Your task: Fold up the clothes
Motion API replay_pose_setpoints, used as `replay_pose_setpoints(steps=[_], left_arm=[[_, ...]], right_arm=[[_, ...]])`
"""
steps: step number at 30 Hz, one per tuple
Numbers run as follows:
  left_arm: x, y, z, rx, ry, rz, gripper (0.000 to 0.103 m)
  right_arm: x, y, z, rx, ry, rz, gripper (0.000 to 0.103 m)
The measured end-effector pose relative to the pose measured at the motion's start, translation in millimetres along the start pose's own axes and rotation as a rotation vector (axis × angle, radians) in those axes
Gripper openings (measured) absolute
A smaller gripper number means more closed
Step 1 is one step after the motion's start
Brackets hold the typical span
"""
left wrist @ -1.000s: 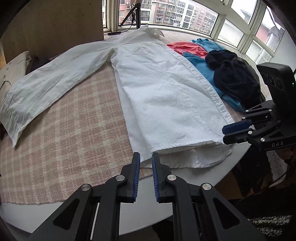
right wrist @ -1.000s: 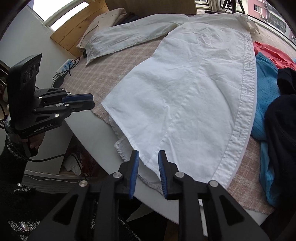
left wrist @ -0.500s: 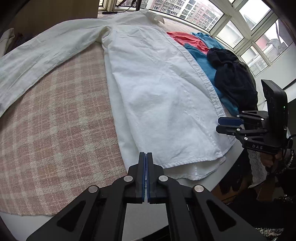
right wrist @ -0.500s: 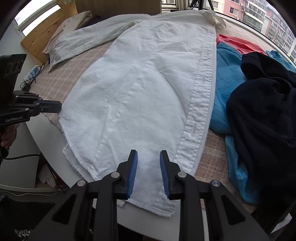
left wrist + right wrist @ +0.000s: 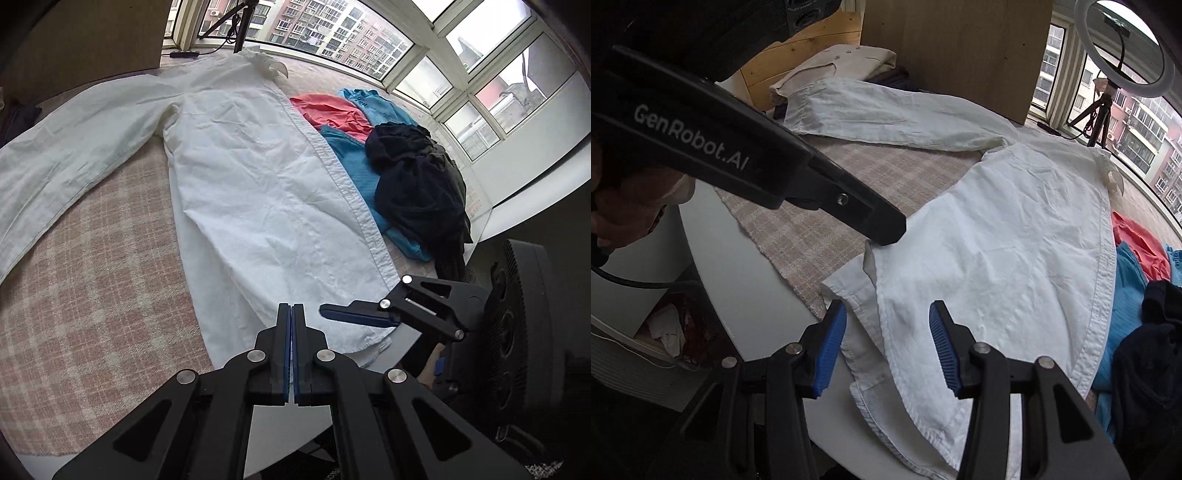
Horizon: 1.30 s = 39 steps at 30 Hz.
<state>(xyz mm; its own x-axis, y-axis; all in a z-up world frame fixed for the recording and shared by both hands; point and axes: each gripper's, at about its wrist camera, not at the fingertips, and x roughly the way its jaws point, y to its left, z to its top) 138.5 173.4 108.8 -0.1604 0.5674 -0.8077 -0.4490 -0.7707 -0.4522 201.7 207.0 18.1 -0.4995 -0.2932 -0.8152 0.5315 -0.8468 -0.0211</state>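
At the near hem of the long white cotton shirt [image 5: 258, 206], the left tool [image 5: 291, 325] has its blue-padded jaws pressed together with what looks like a thin fold of hem fabric between them; in the right wrist view its black tip sits on the shirt's side edge. The right tool [image 5: 888, 345] is spread wide, its blue pads [image 5: 831, 347] hovering over the hem's lower corner with cloth beneath the gap but nothing gripped. A hand [image 5: 639, 206] at 9 o'clock in that view holds the left tool's handle.

The shirt lies flat on a pink-and-cream checked cloth [image 5: 92, 280] covering the white round surface [image 5: 738, 280], its hem at the 6 o'clock edge and slightly overhanging, its collar toward 12 o'clock, one sleeve stretched out toward 9 o'clock. Just beside the shirt's buttoned edge, at about 2 o'clock in the left wrist view, lie a blue ribbed garment [image 5: 354, 166], a coral garment [image 5: 328, 110] and a crumpled dark navy garment [image 5: 417, 181] heaped on top of the blue one. A beige folded garment [image 5: 842, 62] sits beyond the sleeve's cuff, and a ring light on a tripod [image 5: 1123, 48] stands by the windows.
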Motion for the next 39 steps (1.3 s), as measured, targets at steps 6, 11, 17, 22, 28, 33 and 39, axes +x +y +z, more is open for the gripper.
replay_pose_setpoints(steps=[6, 11, 17, 22, 28, 33, 39], left_arm=[[-12.5, 1.9, -6.9, 0.061, -0.069, 0.109, 0.003], [15.3, 14.8, -38.0, 0.063, 0.02, 0.24, 0.02], [47.4, 6.0, -48.6, 0.046, 0.039, 0.279, 0.023], [64.0, 4.2, -45.1, 0.063, 0.074, 0.322, 0.023], [65.0, 15.0, -40.8, 0.041, 0.057, 0.355, 0.0], [43.1, 25.2, -39.7, -0.014, -0.008, 0.295, 0.0], [4.7, 55.9, -40.3, -0.177, -0.107, 0.119, 0.0]], right_arm=[[11.3, -56.5, 2.1, 0.303, 0.028, 0.054, 0.002], [-13.4, -97.1, -0.6, 0.479, -0.028, 0.111, 0.002], [-37.7, -107.0, 8.0, 0.536, -0.08, 0.134, 0.002], [-41.1, -104.3, 13.3, 0.521, -0.091, 0.13, 0.002], [-39.8, -105.1, 13.1, 0.526, -0.093, 0.132, 0.002], [-45.6, -109.0, 15.5, 0.535, -0.106, 0.131, 0.002], [-50.9, -104.0, 23.6, 0.521, -0.113, 0.142, 0.002]])
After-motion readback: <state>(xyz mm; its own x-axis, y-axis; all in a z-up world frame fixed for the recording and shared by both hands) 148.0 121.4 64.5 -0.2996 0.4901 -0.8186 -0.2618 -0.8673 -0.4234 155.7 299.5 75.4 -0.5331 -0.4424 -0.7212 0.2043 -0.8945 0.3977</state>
